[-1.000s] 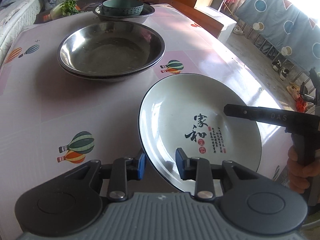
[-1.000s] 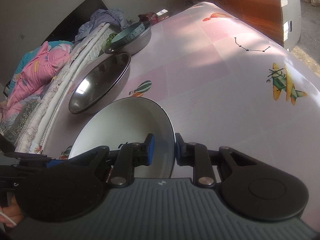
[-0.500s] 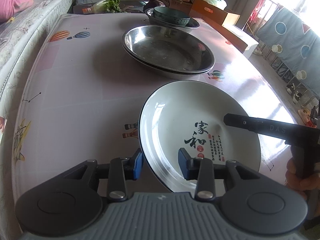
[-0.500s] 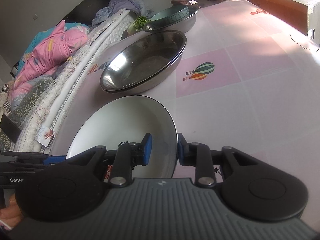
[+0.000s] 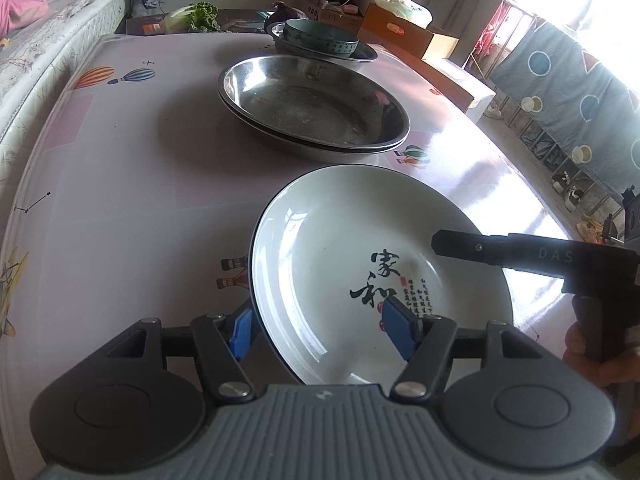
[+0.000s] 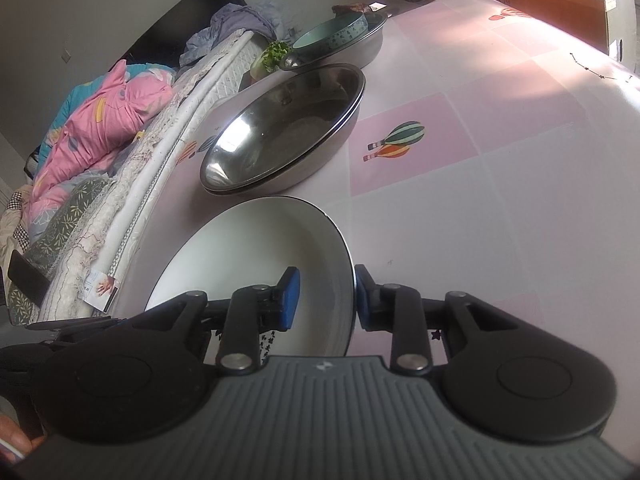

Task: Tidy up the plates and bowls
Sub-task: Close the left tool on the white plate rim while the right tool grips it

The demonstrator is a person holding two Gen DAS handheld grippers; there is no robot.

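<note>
white plate: [image 5: 360, 264] black-rimmed, calligraphy print in the well; sits at the near edge of the table [image 5: 120, 200], rim appears to overhang that edge slightly (fisheye makes this hard to confirm).
left gripper: [image 5: 326, 330] jaws opening; blue pads straddle the plate's near-left rim, one outside, one over the well. Neither pad looks pressed on it, so no grip.
right gripper: [image 6: 326, 298] jaws opening, narrower gap than the left; the plate's right rim runs between its pads. Outer pad close to or grazing the rim, inner pad clear of it; reads as released.
steel basins: [image 5: 312, 104] two nested, mid-table, just beyond the plate and apart from it.
far stack: teal bowl [image 5: 320, 38] sitting inside another steel basin [image 5: 360, 54] at the far edge of the table.
done: basins nested, teal bowl stowed in its basin, plate set down flat on the table.
left: the plate is the only loose piece (no second plate in view to stack it with). Judgement: either this is its final spot, or it still needs to go onto the basin stack; can't tell from here.
progress: late stage.
risk: plate near the table edge; a snag on a withdrawing pad could tip it off.
</note>
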